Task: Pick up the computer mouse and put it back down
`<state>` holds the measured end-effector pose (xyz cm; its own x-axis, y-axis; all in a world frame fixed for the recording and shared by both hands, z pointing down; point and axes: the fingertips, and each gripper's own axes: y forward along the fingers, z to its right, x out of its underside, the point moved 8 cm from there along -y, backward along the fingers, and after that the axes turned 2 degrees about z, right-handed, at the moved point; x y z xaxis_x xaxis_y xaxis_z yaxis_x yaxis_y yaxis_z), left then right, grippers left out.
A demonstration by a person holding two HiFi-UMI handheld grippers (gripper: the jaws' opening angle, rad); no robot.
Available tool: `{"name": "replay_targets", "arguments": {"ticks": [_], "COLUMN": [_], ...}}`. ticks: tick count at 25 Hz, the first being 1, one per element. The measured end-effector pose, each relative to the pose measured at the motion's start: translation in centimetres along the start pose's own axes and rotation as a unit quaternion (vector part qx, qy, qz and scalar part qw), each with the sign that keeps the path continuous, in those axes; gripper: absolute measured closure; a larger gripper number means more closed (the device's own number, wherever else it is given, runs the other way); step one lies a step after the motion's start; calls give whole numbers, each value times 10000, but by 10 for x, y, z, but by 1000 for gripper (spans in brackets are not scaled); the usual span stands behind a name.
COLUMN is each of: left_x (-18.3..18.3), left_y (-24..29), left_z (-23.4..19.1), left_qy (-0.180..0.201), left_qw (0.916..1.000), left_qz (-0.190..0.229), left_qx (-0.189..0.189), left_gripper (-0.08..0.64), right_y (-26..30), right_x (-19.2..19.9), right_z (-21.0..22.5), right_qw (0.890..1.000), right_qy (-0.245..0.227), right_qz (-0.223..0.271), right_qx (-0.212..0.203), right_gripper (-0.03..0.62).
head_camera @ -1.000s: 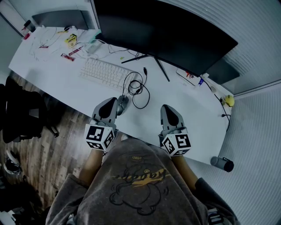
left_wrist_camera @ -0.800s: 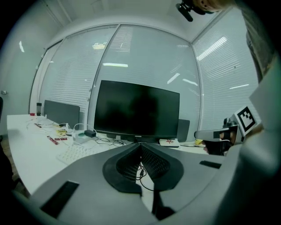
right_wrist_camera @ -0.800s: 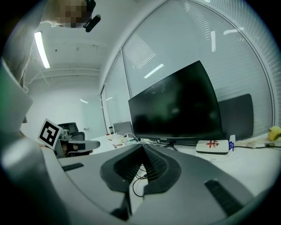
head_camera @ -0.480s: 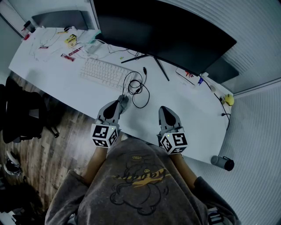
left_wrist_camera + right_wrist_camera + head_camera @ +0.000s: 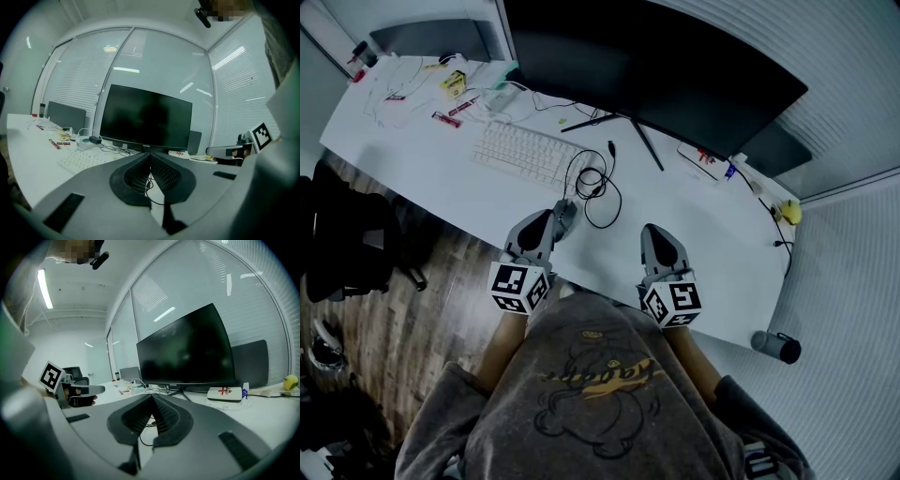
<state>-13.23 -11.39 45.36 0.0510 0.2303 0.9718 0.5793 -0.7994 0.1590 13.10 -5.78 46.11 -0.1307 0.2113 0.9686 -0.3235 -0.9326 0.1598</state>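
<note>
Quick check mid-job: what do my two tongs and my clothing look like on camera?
Left tongs and right tongs match: smooth grey moulded shells tapering to a point, with dark ribbed pads inside. Each carries a white cube printed with black square markers at its rear. The person wears a grey top with a cartoon print.

The desk (image 5: 422, 164) and the keyboard (image 5: 520, 150) were seen as white, the monitor (image 5: 656, 66) and the cable (image 5: 598, 192) as black. The left gripper (image 5: 150, 155) and the right gripper (image 5: 152, 397) were coloured grey, each marked with black-and-white squares. The floor (image 5: 394, 309) was patterned as brown wood.
</note>
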Motion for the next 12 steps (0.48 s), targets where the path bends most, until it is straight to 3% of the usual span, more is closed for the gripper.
{"name": "replay_targets", "arguments": {"ticks": [12], "left_x": [-18], "left_y": [-6], "left_z": [-5], "left_qy": [126], "left_qw": [9997], "left_qz": [213], "left_qx": [3], "left_gripper": [541], "right_y": [4], "right_x": [-18], "right_z": [0], "right_qw": [9996], "right_qy": [-83], "right_qz": [269], "right_qx": [-7], "right_gripper": [588]}}
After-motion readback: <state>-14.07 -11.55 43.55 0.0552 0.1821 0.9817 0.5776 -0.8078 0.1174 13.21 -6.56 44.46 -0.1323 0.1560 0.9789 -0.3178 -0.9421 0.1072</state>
